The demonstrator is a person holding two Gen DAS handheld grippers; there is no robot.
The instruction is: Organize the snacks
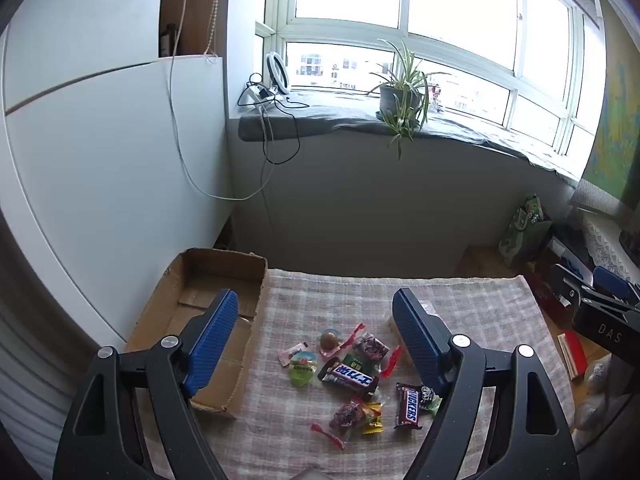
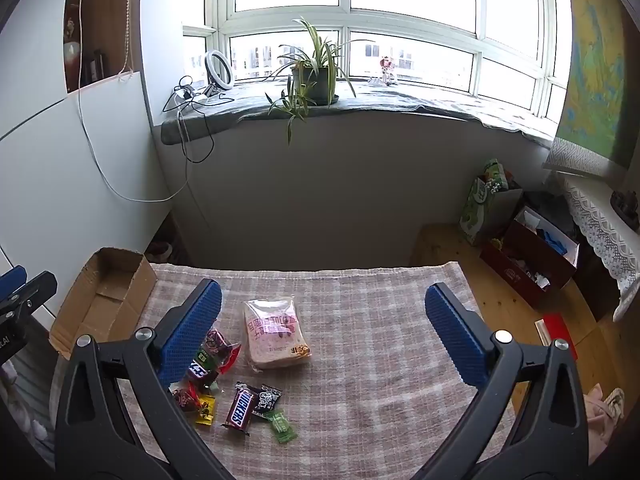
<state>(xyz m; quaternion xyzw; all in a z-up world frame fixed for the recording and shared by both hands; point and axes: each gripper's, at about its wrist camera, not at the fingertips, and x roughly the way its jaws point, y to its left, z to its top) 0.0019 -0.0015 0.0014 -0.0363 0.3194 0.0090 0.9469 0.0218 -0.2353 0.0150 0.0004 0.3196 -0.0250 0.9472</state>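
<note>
The snacks (image 1: 352, 380) lie loose on the checked cloth (image 2: 380, 360), just right of the empty cardboard box (image 1: 208, 320) at the near left. Two Snickers bars (image 2: 239, 408), one bread pack (image 2: 276, 334) and about nine small sweets. The pile sits ahead of the left gripper (image 1: 316, 336), nearer it than the right gripper (image 2: 324, 332). Both stand wide apart, holding nothing.

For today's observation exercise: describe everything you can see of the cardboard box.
The cardboard box is a shallow, open-topped tray of plain brown corrugated card with low, worn walls. Its bottom flaps show as creased panels inside, and nothing visible lies in it. It sits flat at the left edge of the checked cloth, beside the white cabinet, apart from the snacks.
</note>
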